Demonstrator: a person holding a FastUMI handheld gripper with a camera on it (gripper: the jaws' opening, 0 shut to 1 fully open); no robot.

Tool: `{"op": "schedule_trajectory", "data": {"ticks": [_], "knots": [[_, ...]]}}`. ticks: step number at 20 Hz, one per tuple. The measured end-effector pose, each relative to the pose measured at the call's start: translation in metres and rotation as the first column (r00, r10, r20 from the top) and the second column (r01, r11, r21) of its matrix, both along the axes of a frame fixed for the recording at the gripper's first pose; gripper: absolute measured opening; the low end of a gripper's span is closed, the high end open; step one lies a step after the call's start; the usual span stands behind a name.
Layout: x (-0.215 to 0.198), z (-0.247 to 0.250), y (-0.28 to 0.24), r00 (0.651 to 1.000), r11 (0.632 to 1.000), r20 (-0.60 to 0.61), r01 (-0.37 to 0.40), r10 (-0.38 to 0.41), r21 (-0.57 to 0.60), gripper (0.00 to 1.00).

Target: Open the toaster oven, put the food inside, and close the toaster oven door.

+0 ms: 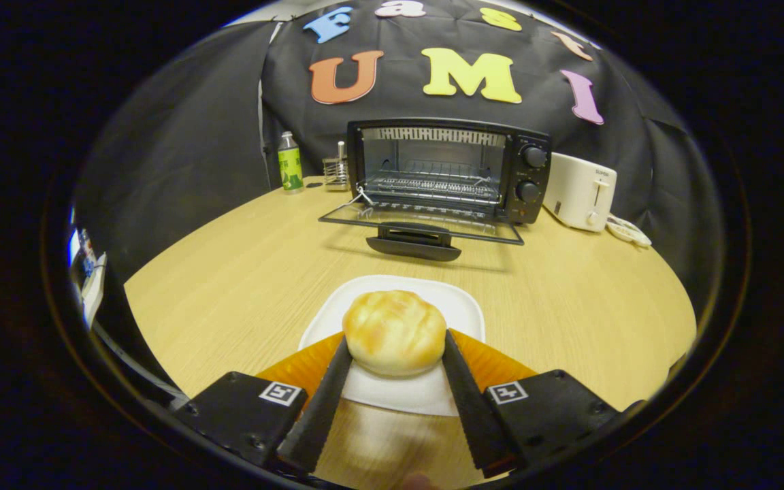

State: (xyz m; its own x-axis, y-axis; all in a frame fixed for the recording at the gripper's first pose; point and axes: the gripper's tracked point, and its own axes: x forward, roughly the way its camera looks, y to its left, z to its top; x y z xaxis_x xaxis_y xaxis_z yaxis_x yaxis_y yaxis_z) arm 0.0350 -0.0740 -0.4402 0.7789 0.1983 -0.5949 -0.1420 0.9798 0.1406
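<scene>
**Bun gripped over the plate, oven door down**

The gripper (394, 364) has its two dark fingers (327, 401) closed to the width of the bun (394, 331) – one pressing each side of it – in the lower middle of the frame. The bun's underside is hidden, so whether it rests on the white plate (463, 306) or is lifted clear cannot be told. The plate's near edge is cut by the fingers.

Beyond the plate, bare wooden table (229, 286) runs up to the toaster oven (448, 170) in the upper middle. Its glass door (426, 224) lies folded flat toward the gripper, handle nearest – the wire rack inside is visible. Just right of the oven stands a white toaster (579, 190); to its left, a small metal rack (336, 171) and a green-labelled bottle (289, 162).
</scene>
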Motion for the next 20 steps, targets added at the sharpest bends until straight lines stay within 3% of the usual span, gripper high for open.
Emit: {"op": "schedule_trajectory", "data": {"ticks": [6,12,20], "knots": [[0.024,0.061,-0.008,0.996,0.992,0.080,0.033,-0.043,0.122,0.69],[0.087,0.126,-0.006,0.982,0.983,0.163,0.064,-0.093,0.172,0.66],[0.182,0.131,0.004,0.981,0.987,0.148,0.109,-0.126,0.117,0.66]]}}
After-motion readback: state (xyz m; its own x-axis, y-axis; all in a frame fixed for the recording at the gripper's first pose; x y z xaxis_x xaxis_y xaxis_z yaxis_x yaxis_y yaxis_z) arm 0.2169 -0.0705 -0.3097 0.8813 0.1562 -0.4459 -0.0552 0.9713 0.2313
